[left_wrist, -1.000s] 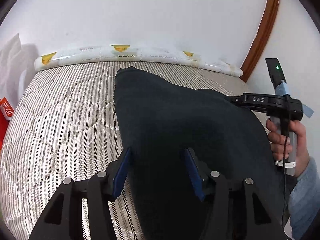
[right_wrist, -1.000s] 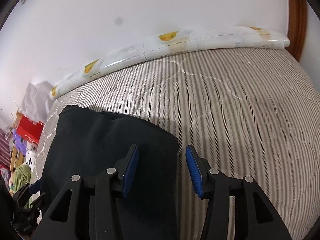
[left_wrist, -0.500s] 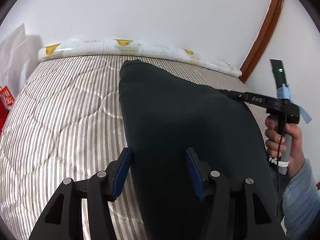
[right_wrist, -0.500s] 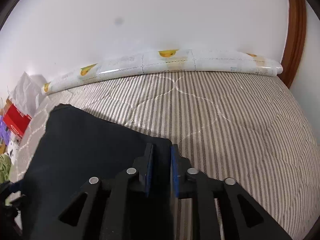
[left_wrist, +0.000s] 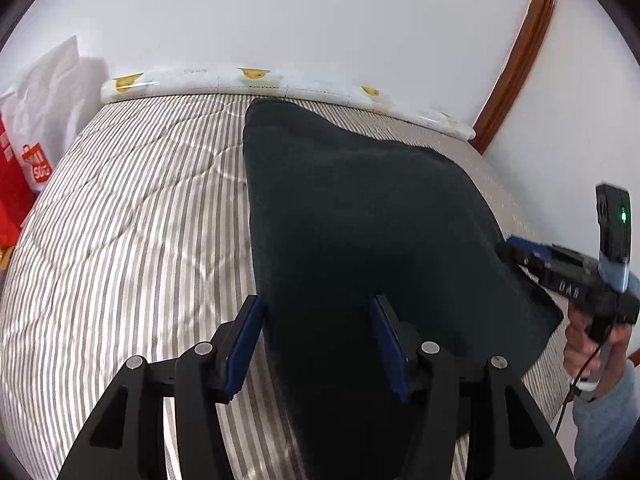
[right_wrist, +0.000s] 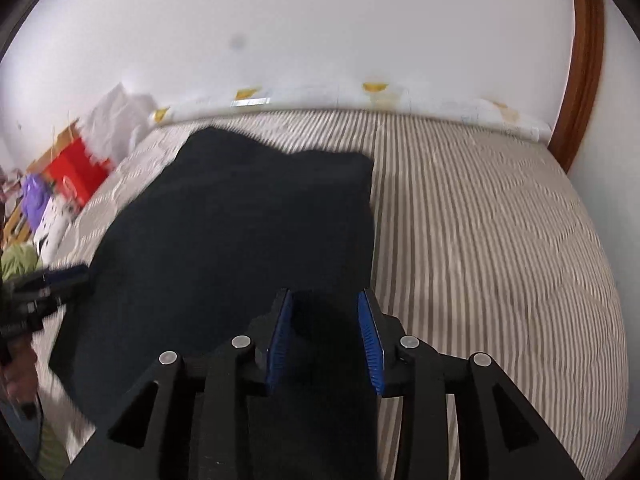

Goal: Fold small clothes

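As the dark garment (left_wrist: 360, 232) lies spread on the striped mattress (left_wrist: 132, 240) of the bed, both claws stand at its near edge. The cloth reaches from the near side almost to the white roll with yellow prints (left_wrist: 256, 80) at the far wall. The left claw (left_wrist: 316, 344) is spread wide, and the near left corner of the cloth lies between its blue pads (left_wrist: 244, 344), which do not press it. The right claw (right_wrist: 326, 340) is also spread, with the near right corner between its pads; it pinches nothing as far as I can see.

I judge that the garment is light and very soft, maybe fleece or knit, so it will sag and bend wherever it is not supported. It seems not slippery and not fragile. The best place to take hold is at the two near corners, a little inside the edge, so that the pads catch all the layers together. If only one layer is caught, the fold may come out crooked. At the left, beside the bed, stand red bags (left_wrist: 28, 168) and other small things.
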Available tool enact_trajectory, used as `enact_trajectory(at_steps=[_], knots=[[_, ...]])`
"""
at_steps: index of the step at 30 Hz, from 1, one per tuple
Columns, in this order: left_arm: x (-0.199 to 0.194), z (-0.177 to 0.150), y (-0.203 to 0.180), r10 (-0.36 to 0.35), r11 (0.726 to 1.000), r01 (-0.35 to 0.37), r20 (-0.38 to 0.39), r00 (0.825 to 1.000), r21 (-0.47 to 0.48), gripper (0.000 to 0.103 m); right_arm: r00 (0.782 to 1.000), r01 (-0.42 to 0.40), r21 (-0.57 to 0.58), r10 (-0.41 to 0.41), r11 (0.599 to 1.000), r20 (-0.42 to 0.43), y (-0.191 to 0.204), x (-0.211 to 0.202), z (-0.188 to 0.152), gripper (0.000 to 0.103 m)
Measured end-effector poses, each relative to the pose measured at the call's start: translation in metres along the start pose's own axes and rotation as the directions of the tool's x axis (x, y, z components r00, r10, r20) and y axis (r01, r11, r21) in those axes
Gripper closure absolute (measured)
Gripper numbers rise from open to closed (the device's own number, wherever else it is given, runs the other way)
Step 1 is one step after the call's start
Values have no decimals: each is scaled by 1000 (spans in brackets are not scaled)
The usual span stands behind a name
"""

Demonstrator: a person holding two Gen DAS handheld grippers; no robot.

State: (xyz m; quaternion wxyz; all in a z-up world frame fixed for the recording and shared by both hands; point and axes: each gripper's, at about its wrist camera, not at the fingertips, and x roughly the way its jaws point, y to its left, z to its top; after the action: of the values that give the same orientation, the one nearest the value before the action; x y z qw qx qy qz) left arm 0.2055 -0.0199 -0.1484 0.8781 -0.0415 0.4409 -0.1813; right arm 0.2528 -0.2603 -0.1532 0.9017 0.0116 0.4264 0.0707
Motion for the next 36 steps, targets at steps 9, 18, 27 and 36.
enact_trajectory(at_steps=[9,18,27,36], knots=[[-18,-34,3,-9,997,7,-19,1000,-77,50,999,38,40,-39,998,31,0,-30,-61,69],[-35,-51,-3,22,997,-22,-6,1000,-76,49,996,68,117,-74,991,43,-13,-52,-86,69],[-71,-47,-27,33,999,-31,45,998,-41,48,986,105,145,-122,984,114,-10,-101,-82,68],[-148,-51,-72,112,993,-117,213,971,10,29,968,104,155,-136,982,212,13,-171,-77,33]])
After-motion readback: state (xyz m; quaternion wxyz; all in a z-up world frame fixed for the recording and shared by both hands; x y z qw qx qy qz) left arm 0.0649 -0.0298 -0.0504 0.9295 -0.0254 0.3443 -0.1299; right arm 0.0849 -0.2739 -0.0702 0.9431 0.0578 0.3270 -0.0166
